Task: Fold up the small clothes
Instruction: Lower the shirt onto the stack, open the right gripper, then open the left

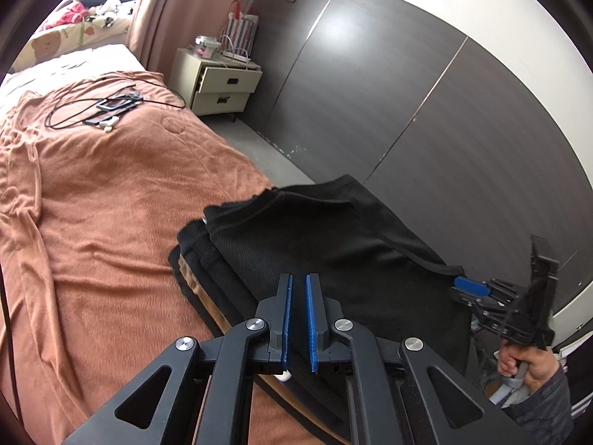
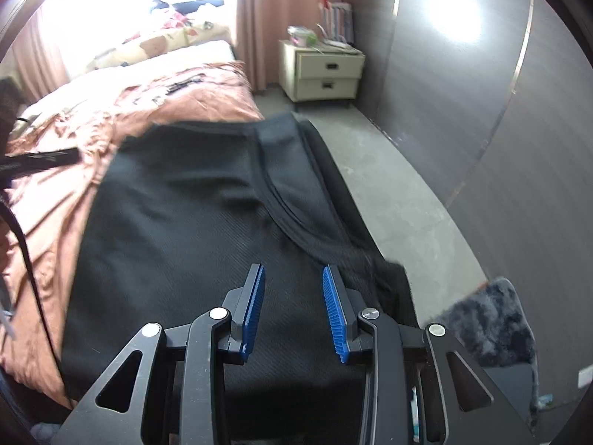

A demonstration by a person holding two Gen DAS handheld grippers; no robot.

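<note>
A black garment (image 1: 315, 237) lies partly folded on the orange bedspread (image 1: 111, 204) at the bed's right edge. My left gripper (image 1: 298, 282) hovers over its near side, its blue pads a narrow gap apart with nothing between them. In the left wrist view the right gripper (image 1: 470, 289) is at the garment's right corner, held by a hand. In the right wrist view the garment (image 2: 185, 222) fills the middle, and my right gripper (image 2: 293, 282) is open above it and empty.
Black cables and small devices (image 1: 107, 107) lie on the bed farther up. A cream bedside cabinet (image 1: 218, 85) stands by the curtain. Dark wardrobe doors (image 1: 407, 104) line the right side across a grey floor strip (image 2: 389, 185). A grey fluffy mat (image 2: 489, 326) lies on the floor.
</note>
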